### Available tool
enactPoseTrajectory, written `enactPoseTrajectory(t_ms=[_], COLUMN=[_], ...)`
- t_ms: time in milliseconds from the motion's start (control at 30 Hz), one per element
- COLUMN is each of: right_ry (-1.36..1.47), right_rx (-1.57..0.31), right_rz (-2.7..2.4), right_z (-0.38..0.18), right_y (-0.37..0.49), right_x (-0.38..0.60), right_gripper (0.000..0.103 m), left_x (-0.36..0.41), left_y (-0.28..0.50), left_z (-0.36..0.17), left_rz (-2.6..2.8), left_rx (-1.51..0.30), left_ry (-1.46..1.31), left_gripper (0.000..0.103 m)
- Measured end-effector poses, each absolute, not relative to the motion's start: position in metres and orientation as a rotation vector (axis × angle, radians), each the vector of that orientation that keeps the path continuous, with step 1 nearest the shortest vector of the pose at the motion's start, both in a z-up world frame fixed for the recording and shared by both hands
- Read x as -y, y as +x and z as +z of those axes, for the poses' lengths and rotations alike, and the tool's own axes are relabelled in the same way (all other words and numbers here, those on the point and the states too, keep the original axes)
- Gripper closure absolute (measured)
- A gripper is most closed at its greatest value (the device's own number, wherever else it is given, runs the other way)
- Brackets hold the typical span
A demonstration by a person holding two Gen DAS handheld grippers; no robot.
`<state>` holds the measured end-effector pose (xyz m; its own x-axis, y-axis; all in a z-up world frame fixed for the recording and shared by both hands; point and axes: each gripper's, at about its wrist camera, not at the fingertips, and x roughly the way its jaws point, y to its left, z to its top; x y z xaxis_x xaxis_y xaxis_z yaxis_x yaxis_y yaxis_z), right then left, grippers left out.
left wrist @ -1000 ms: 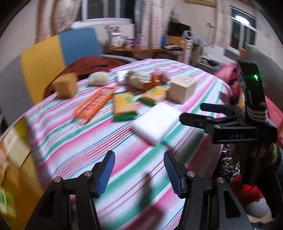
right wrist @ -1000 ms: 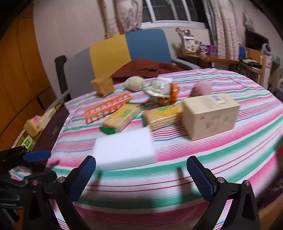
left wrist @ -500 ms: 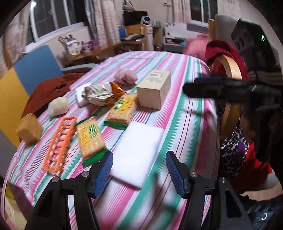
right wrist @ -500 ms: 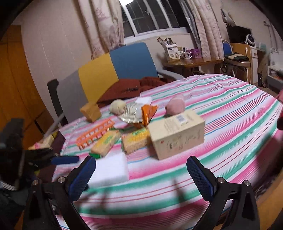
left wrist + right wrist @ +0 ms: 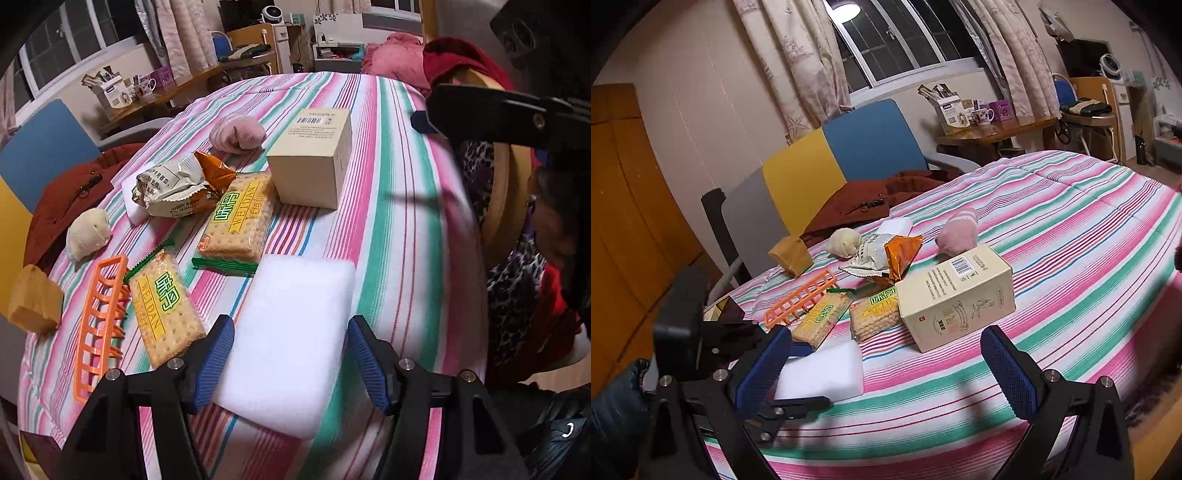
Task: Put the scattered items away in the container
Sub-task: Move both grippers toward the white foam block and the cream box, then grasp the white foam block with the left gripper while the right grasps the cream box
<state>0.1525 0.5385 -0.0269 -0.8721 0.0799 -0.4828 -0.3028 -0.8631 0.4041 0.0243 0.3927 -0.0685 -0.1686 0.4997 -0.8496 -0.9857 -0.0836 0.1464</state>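
A white foam block (image 5: pixel 295 325) lies on the striped tablecloth (image 5: pixel 399 206) near its front edge. My left gripper (image 5: pixel 290 343) points down over the block with one blue pad on each side of it. Its jaws are opening and the pads stand clear of the foam. The right wrist view shows the same block (image 5: pixel 823 373) inside the left gripper (image 5: pixel 803 376). My right gripper (image 5: pixel 886 369) hovers open above the cloth, empty, in front of a beige carton (image 5: pixel 956 295). One of its fingers (image 5: pixel 480 107) crosses the left view's upper right.
Behind the block lie two cracker packs (image 5: pixel 240 218) (image 5: pixel 166 306), an orange rack (image 5: pixel 98 325), a snack bag (image 5: pixel 177 188), a pink sock roll (image 5: pixel 238 133), a cream ball (image 5: pixel 88 232) and a brown block (image 5: pixel 33 299). A colour-block chair (image 5: pixel 842 166) stands beyond the table.
My left gripper rolled, tipped downward and moved up to straddle the white block, its jaws spreading wider. The right gripper lifted and drew back a little, staying open.
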Motion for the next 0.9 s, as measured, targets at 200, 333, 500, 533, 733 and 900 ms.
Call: enactPoseTrajectory(t_ms=[200,333,500,533,733,900], right_ry=[-0.726,-0.772,-0.819,-0.843,-1.032,-1.220], right_rx=[-0.711,-0.719,-0.709,-0.690,-0.463,-0.349], right_rz=[2.767,2.751,2.703,2.692,2.691,2.690], right_z=[-0.029,-0.029,-0.026,-0.023,-0.007,-0.005], right_y=[0.148,0.141,0.126,0.120,0.089,0.063], right_x=[-0.542,-0.545,-0.557,-0.560,-0.574,-0.591], right_gripper=[0.000,0.000,0.000,0.000,0.000,0.000], left_x=[-0.388,-0.383,-0.384,-0.384,-0.381,-0.384], left_y=[0.017,0.022,0.022,0.021,0.023,0.024], left_z=[-0.068,-0.070,-0.069,-0.068,-0.059,-0.062], left_rz=[1.603,1.653,1.664,1.660,1.595,1.546], left_rx=[-0.818,-0.796,-0.789,-0.785,-0.749,-0.823], left_ry=[-0.791,-0.774,-0.763,-0.764,-0.763,-0.744], left_gripper=[0.039,0.041,0.038,0.037,0.035,0.035])
